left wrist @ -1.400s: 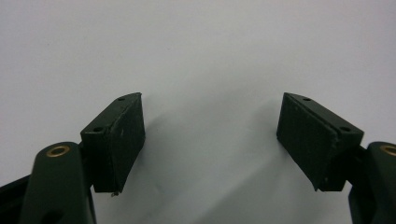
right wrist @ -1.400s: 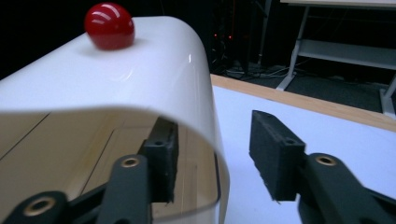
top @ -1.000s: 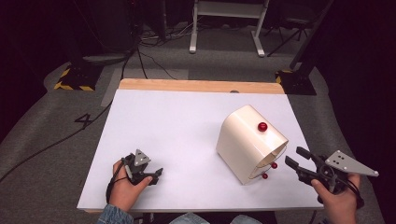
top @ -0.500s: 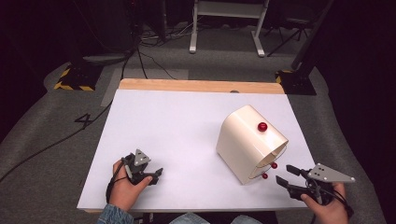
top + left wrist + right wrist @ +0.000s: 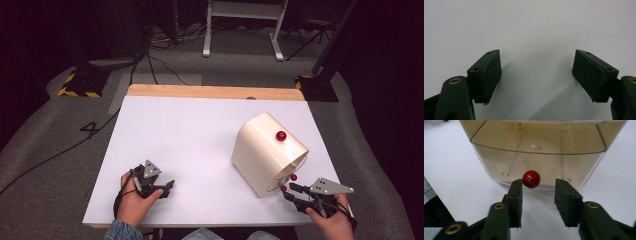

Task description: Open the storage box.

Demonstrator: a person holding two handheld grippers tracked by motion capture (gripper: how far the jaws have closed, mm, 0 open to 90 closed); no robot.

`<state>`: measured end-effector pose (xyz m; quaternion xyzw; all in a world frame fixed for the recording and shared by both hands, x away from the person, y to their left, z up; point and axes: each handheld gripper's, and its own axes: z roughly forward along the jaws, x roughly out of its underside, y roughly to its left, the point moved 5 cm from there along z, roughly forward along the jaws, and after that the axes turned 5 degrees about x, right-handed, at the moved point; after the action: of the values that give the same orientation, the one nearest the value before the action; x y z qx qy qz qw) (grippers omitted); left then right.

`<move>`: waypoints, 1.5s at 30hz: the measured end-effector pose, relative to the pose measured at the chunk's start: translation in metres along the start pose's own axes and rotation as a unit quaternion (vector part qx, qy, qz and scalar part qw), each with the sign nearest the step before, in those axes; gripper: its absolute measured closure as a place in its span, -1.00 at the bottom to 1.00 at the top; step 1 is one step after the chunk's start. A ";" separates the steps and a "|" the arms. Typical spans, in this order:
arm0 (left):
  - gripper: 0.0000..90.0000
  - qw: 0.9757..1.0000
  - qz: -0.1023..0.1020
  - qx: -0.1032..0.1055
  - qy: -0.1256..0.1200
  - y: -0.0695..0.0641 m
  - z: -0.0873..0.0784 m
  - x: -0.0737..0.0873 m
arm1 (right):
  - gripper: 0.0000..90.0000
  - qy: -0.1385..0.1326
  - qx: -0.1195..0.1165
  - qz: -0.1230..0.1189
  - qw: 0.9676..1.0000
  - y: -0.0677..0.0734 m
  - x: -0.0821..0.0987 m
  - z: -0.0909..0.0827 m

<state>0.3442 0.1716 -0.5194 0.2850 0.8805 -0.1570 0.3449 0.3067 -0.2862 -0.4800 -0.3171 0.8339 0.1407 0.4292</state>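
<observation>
A cream box (image 5: 262, 150) lies on the white table (image 5: 200, 135) at the right, with a red knob (image 5: 281, 135) on top. Its clear front flap (image 5: 539, 145) carries another red knob (image 5: 531, 179), low at the box's near end (image 5: 283, 188). My right gripper (image 5: 291, 193) sits low at the table's front right, pointing at that knob. Its jaws have just been closing. In the right gripper view the knob touches the left fingertip while the other pad stands apart, so the right gripper (image 5: 539, 183) is open. My left gripper (image 5: 167, 187) rests at the front left, open (image 5: 536, 60) over bare table.
A wooden strip (image 5: 215, 92) runs along the table's far edge. Beyond it on the grey floor are cables, a white stand (image 5: 240, 25) and black bases with hazard tape (image 5: 77, 85). The table's front edge lies just under both hands.
My right gripper has sunk toward the table and come in at the box's lower front knob, with its jaws narrower than before. The left hand has stayed put.
</observation>
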 end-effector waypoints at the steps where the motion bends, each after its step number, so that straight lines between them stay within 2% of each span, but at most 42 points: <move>1: -0.48 1.000 0.000 0.000 0.000 0.000 0.000 0.000 | 0.44 0.001 -0.002 -0.002 1.000 0.002 0.000 0.001; 5: -0.48 1.000 -0.001 0.000 0.000 0.000 0.000 0.000 | 0.59 0.008 0.000 -0.011 1.000 0.006 0.000 0.006; 9: -0.48 1.000 -0.001 0.001 0.001 0.000 0.000 0.000 | 0.68 0.011 -0.005 -0.005 1.000 0.006 0.002 0.007; 13: -0.48 1.000 -0.002 0.002 0.001 0.000 0.000 0.000 | 0.68 0.008 0.001 -0.005 1.000 0.007 0.002 0.007; 17: -0.48 1.000 0.000 0.002 0.003 0.000 0.000 0.000 | 0.58 -0.004 0.007 -0.001 1.000 0.009 -0.002 0.003; 22: -0.48 1.000 0.001 0.001 0.004 0.000 0.000 0.000 | 0.65 -0.008 0.009 0.008 1.000 0.008 -0.003 0.002; 29: -0.48 1.000 0.001 0.001 0.004 0.000 0.000 0.000 | 0.65 -0.011 0.017 0.004 1.000 0.009 -0.002 -0.002; 35: -0.48 1.000 -0.001 0.002 0.005 0.000 0.000 0.000 | 0.65 -0.011 0.015 0.007 1.000 0.012 0.009 -0.028; 36: -0.48 1.000 -0.001 0.002 0.005 0.000 0.000 0.000 | 0.65 -0.011 0.015 0.007 1.000 0.012 0.009 -0.028; 37: -0.48 1.000 -0.001 0.002 0.005 0.000 0.000 0.000 | 0.65 -0.009 0.015 0.011 1.000 0.013 0.014 -0.036; 38: -0.48 1.000 -0.001 0.002 0.005 0.000 0.000 0.000 | 0.65 -0.009 0.015 0.011 1.000 0.013 0.014 -0.036; 40: -0.48 1.000 -0.001 0.002 0.004 0.000 0.000 0.000 | 0.65 -0.004 0.015 0.013 1.000 0.013 0.021 -0.047; 45: -0.48 1.000 0.001 0.001 0.004 0.000 0.000 0.000 | 0.65 0.011 0.015 0.015 1.000 0.015 0.034 -0.056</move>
<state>0.3445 0.1718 -0.5190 0.2866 0.8816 -0.1564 0.3409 0.2470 -0.3169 -0.4752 -0.2996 0.8453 0.1313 0.4225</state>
